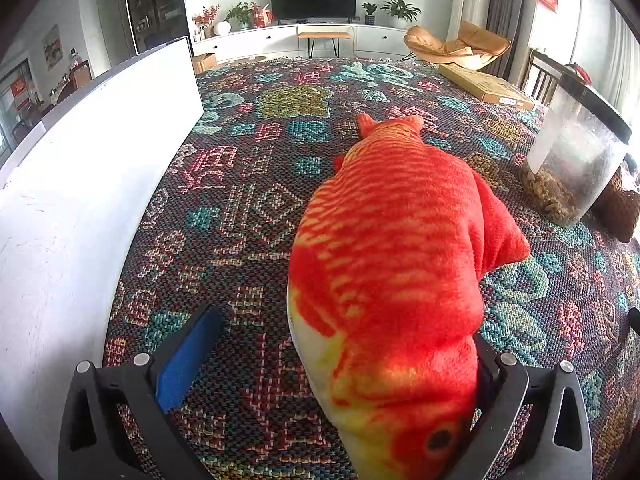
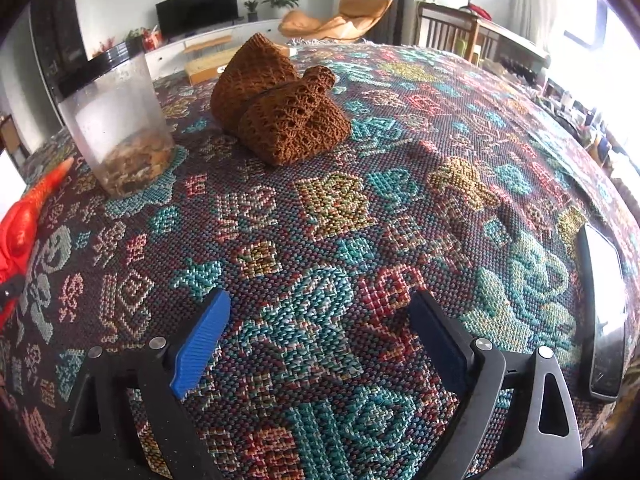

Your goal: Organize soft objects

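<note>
A red and orange plush fish (image 1: pixel 396 256) lies on the patterned woven cloth (image 1: pixel 248 184). My left gripper (image 1: pixel 344 356) is open around the fish's head end: the fish leans on the right finger, with a wide gap to the left blue pad (image 1: pixel 188 364). The fish's tail shows at the left edge of the right wrist view (image 2: pixel 24 216). A brown knitted item (image 2: pixel 280 108), folded, lies further back on the cloth (image 2: pixel 332 208). My right gripper (image 2: pixel 320 320) is open and empty, low over the cloth and well short of the knit.
A white box wall (image 1: pixel 100 168) stands along the left. A clear jar with a black lid (image 2: pixel 116 120), also in the left wrist view (image 1: pixel 576 160), stands between fish and knit. A phone (image 2: pixel 604 316) lies at the right. A flat cardboard box (image 1: pixel 486 86) lies far back.
</note>
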The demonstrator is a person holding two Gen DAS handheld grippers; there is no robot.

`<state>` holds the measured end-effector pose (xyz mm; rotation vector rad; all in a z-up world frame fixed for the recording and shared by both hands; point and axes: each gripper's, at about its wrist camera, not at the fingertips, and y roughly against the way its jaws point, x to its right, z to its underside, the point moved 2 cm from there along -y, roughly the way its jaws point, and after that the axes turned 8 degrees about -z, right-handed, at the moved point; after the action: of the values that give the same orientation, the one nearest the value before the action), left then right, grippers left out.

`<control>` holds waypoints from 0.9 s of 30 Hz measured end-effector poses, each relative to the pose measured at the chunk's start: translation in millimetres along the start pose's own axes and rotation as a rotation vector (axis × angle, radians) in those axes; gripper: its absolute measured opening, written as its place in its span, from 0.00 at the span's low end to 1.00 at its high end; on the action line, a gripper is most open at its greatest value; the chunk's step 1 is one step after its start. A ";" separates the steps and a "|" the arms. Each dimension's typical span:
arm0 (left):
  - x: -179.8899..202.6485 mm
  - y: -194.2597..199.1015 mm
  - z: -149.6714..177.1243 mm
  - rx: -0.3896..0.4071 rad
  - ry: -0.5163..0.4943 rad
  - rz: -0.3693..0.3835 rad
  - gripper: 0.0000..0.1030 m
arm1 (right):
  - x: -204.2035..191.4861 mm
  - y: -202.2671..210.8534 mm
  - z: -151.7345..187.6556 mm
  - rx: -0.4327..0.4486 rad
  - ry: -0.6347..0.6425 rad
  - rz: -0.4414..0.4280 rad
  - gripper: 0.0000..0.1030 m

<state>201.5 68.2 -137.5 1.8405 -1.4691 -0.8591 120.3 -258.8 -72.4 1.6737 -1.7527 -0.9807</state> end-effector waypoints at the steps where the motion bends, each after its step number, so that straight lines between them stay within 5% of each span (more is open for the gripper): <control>1: 0.0 0.1 -0.1 0.000 0.000 0.000 1.00 | -0.8 0.5 1.0 0.000 -0.001 -0.001 0.91; 13: -0.3 1.2 0.4 -0.007 -0.007 0.007 1.00 | -1.8 1.5 2.4 0.000 0.000 0.000 0.91; 18: -1.6 10.5 11.7 -0.094 -0.071 0.040 1.00 | -1.3 1.8 1.4 0.001 0.000 -0.001 0.91; 25: -5.0 34.8 36.2 -0.118 -0.133 0.092 1.00 | -2.3 2.1 3.1 0.001 0.000 -0.001 0.91; 27: -4.1 48.9 29.8 -0.070 -0.119 0.142 1.00 | -1.4 2.0 1.9 0.001 0.000 -0.001 0.91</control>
<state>148.9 61.1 -115.6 1.6377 -1.6008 -0.9511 117.7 -257.2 -71.8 1.6750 -1.7527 -0.9805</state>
